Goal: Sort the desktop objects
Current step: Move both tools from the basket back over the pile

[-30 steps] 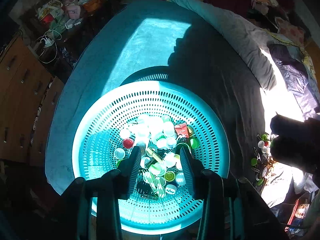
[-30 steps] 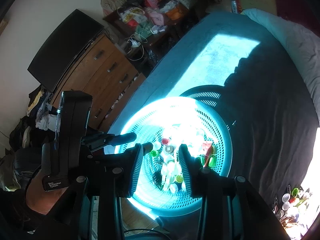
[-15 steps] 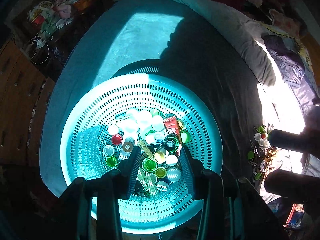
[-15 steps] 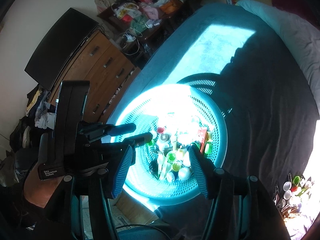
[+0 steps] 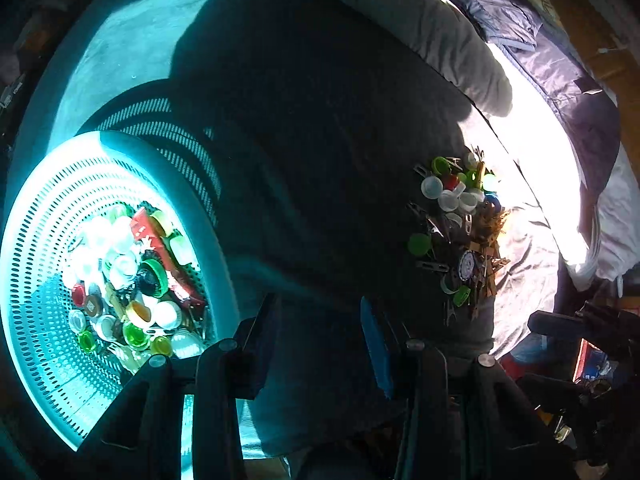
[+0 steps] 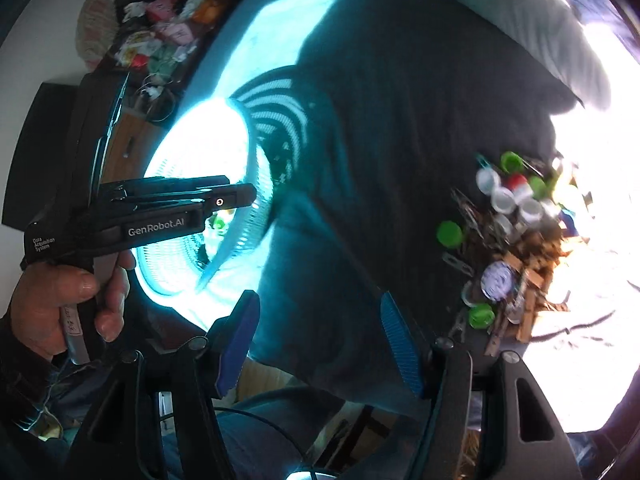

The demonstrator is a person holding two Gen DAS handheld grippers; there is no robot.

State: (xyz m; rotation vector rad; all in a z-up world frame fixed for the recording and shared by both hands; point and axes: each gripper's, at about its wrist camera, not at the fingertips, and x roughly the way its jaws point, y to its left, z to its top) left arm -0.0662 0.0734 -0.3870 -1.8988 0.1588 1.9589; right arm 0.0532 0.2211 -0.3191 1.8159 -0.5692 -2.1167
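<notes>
A teal perforated basket (image 5: 208,240) holding several bottle caps and a red packet sits at the left on a dark blanket. To the right lies a loose pile (image 5: 460,232) of caps, clips and wooden clothespins, also seen in the right wrist view as the pile (image 6: 512,240). My left gripper (image 5: 318,320) hangs open over bare blanket between basket and pile, with nothing between its fingers. My right gripper (image 6: 320,320) also hovers over the blanket left of the pile; its jaws are opening and hold nothing. The left gripper (image 6: 244,196), held by a hand (image 6: 60,296), crosses in front of the basket (image 6: 248,152).
A grey duvet (image 5: 420,40) and a dark blue jacket (image 5: 560,60) lie along the far right of the bed. Bright sun washes out the sheet (image 6: 592,240) beyond the pile. A wooden dresser (image 6: 128,136) and clutter (image 6: 160,32) stand past the bed's left edge.
Both grippers have swung from above the basket to the right, toward the pile, and come lower. The right gripper's jaws have spread wider. The left jaws keep the same gap.
</notes>
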